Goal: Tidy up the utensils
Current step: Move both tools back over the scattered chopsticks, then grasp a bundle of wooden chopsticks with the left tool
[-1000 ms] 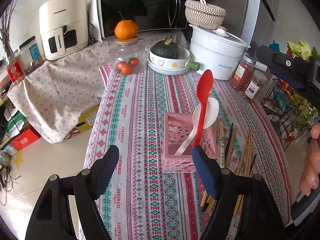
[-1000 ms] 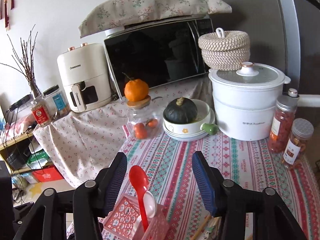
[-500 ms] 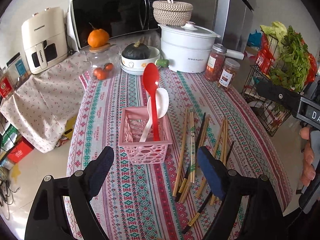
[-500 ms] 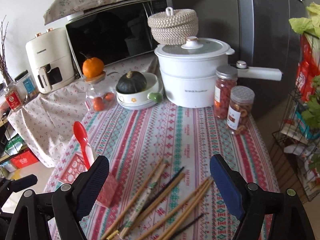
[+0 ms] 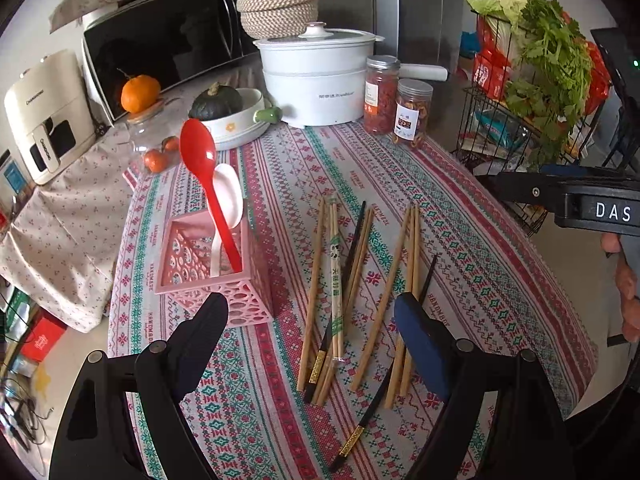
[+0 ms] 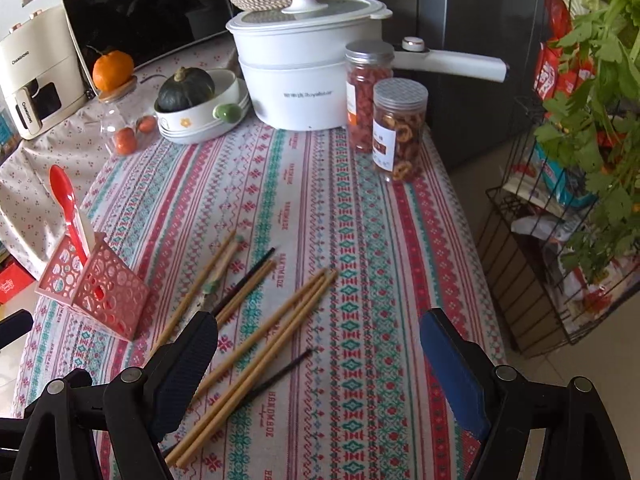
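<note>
A pink perforated utensil basket stands on the patterned tablecloth with a red spoon and a white spoon upright in it. Several wooden and black chopsticks lie loose on the cloth to its right. My left gripper is open and empty, above the near ends of the chopsticks. My right gripper is open and empty, above the right-hand chopsticks; its body shows in the left wrist view.
At the back stand a white pot, two food jars, a bowl with a dark squash, a glass jar with an orange on top, a microwave and an air fryer. A wire rack of vegetables stands right of the table.
Both grippers swung right and drew back from the basket toward the chopsticks. The basket now sits left in both views. Both stayed open.
</note>
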Available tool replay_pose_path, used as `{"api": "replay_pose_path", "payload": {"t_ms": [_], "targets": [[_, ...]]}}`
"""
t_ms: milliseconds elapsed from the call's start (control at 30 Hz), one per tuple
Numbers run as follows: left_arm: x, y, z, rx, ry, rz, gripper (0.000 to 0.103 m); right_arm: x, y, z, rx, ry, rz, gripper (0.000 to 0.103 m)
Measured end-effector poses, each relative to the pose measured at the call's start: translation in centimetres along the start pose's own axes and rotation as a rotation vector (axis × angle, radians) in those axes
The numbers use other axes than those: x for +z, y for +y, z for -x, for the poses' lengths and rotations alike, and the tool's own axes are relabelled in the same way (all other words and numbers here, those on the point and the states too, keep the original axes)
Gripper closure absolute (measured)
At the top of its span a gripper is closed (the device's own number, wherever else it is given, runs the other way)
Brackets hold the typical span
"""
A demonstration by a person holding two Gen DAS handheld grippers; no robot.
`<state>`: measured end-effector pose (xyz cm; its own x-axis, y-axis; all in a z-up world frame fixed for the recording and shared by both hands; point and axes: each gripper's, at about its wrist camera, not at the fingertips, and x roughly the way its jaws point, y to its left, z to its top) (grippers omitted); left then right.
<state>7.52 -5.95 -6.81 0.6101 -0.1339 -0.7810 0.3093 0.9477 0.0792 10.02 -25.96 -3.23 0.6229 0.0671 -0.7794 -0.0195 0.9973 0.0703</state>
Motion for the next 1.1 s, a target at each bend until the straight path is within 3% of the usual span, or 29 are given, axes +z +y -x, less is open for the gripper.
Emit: {"api": "replay_pose_path", "payload": {"t_ms": [233, 333, 533, 800, 900, 1100], "targets": [[0.8, -1.8, -1.2, 0.008, 0.038, -0.064, 0.017, -0.2, -2.0, -1.0, 0.002, 0.075, -0.016, 0.017], [2.0, -2.0, -1.9, -0.021, 0.088, -0.066, 0.023, -0.2, -2.9, -1.8, 0.006, 0.122, -0.035, 0.017], [6.3, -3.7, -2.6, -0.119, 0.16, -0.067, 0.052, -0.1, -4.7, -3.4, -0.034, 0.204, -0.063, 0.017], [10.2, -6.7, -11.8, -0.057, 0.337, -0.078, 0.084, -0.5, -6.4, -5.0, 0.001, 0.271, -0.122, 0.017], [9.6, -6.7, -15.5, -0.038, 0.396, -0.063, 0.09, -0.7, -6.6, -5.4, -0.004, 0.284, -0.125, 0.017], [9.0, -6.4, -19.3, -0.009, 0.415, -0.061, 0.092, -0.9, -7.0, -5.9, 0.015, 0.296, -0.123, 0.017]]}}
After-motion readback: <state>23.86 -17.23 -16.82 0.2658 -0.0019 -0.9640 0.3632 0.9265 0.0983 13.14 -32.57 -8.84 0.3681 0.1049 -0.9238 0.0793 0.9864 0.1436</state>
